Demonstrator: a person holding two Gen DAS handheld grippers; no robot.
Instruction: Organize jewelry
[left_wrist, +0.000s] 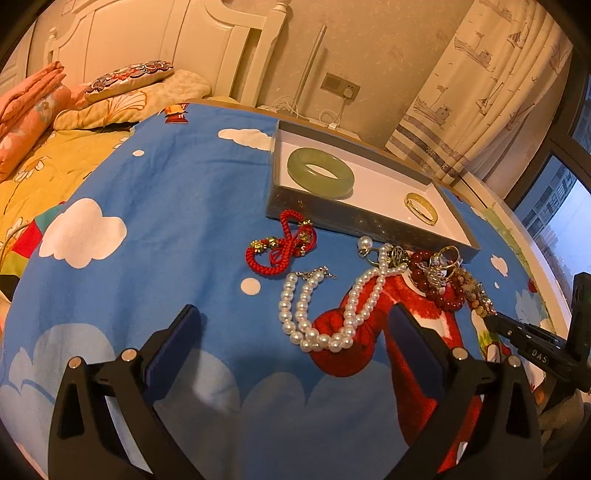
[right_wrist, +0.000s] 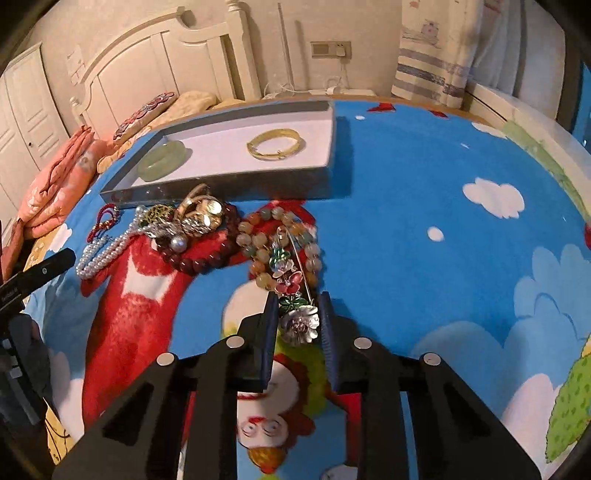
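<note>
A grey tray (left_wrist: 343, 218) with a white floor holds a green jade bangle (left_wrist: 320, 172) and a gold bangle (left_wrist: 421, 208); the tray (right_wrist: 236, 190) also shows in the right wrist view with the jade bangle (right_wrist: 162, 161) and gold bangle (right_wrist: 275, 144). In front lie a red cord bracelet (left_wrist: 282, 247), a pearl necklace (left_wrist: 325, 310), dark red beads (right_wrist: 207, 254), gold rings (right_wrist: 201, 212) and a pastel bead bracelet (right_wrist: 280, 243). My right gripper (right_wrist: 298, 308) is shut on a flower brooch (right_wrist: 297, 314). My left gripper (left_wrist: 295, 325) is open above the pearls.
The jewelry lies on a blue cartoon cloth (right_wrist: 424, 221) over a table. A bed with pillows (left_wrist: 44, 110) stands at the left, a curtain (left_wrist: 480, 85) and window at the right. The right gripper's tip shows in the left wrist view (left_wrist: 524, 332).
</note>
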